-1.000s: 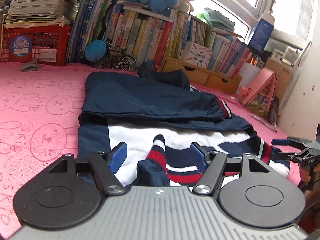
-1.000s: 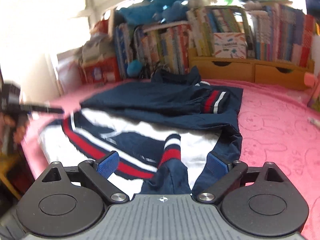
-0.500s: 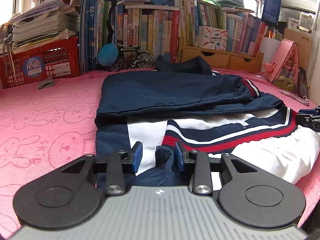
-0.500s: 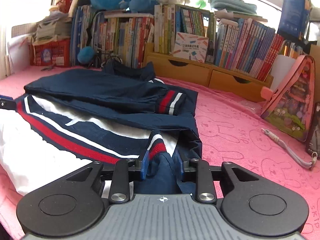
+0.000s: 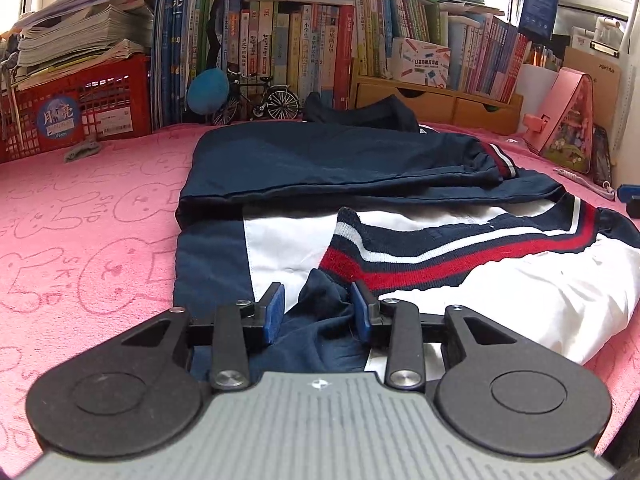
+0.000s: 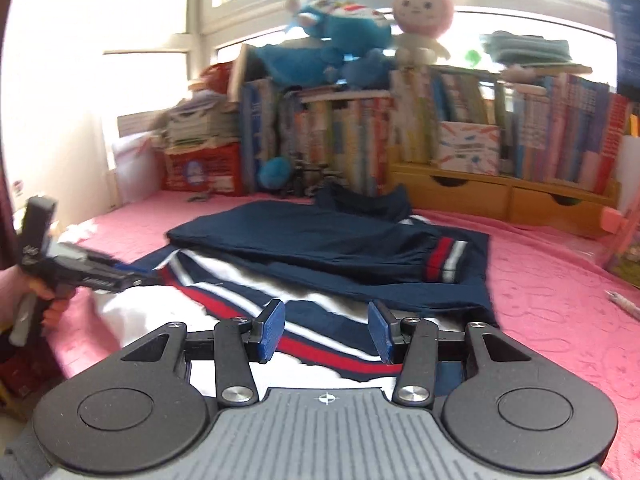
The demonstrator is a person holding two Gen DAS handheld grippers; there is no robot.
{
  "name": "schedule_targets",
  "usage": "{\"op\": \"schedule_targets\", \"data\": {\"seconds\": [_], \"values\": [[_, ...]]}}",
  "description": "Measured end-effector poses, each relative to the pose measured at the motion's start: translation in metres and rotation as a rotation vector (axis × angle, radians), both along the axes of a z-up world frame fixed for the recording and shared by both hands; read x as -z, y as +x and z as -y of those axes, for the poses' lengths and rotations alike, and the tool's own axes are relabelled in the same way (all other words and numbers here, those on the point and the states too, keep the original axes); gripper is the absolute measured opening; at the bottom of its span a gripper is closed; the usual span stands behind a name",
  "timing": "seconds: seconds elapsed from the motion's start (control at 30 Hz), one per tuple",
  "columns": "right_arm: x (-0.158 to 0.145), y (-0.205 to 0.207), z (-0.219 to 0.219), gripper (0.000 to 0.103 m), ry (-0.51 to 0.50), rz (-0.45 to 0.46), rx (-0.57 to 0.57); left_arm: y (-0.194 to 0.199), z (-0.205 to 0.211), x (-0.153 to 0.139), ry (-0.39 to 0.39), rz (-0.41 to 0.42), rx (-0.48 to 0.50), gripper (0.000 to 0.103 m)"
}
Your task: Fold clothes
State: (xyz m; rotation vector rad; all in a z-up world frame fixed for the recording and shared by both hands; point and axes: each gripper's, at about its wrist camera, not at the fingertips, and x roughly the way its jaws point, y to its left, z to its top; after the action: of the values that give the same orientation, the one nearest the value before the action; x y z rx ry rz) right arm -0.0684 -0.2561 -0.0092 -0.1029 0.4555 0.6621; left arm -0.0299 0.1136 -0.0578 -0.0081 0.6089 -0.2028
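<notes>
On the pink bed (image 5: 100,208), just before the bookshelf (image 5: 304,40), lies the half-folded jacket (image 5: 360,160). Left gripper (image 5: 318,312) jaws pinch its navy hem fold; right gripper (image 6: 326,330) jaws, just opening, stand spread and empty above the striped band. Lifted by one corner alone, the hem would likely sag and skew the fold.

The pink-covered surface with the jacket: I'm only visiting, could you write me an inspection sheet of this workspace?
Surface: pink bunny-print cover, lying flat.
Job's things: navy, white and red jacket, one sleeve folded across it.
Clutter: grey rag, model bicycle and pink triangular case along the edges.
Grippers: left gripper jaws have just been closing and pinch the jacket's navy edge; right gripper jaws have just been opening, nothing between them, jacket below.
Cables: one grey cord beside the pink case.
Surroundings: rows of books, red crate under stacked papers, plush toys, bright window behind.
</notes>
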Motion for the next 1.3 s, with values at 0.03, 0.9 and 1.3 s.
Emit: {"op": "schedule_targets", "data": {"seconds": [0.03, 0.9, 1.3], "values": [[0.004, -0.004, -0.016, 0.047, -0.016, -0.014, -0.059, -0.001, 0.0, 0.001, -0.002, 0.005, 0.0, 0.036], [0.033, 0.056, 0.013, 0.086, -0.235, -0.051, 0.216, 0.019, -0.015, -0.019, -0.238, 0.003, 0.153, 0.085], [-0.002, 0.04, 0.026, 0.012, 0.047, -0.088, 0.25, -0.002, -0.009, -0.054, -0.207, 0.111, 0.024, 0.014]]}}
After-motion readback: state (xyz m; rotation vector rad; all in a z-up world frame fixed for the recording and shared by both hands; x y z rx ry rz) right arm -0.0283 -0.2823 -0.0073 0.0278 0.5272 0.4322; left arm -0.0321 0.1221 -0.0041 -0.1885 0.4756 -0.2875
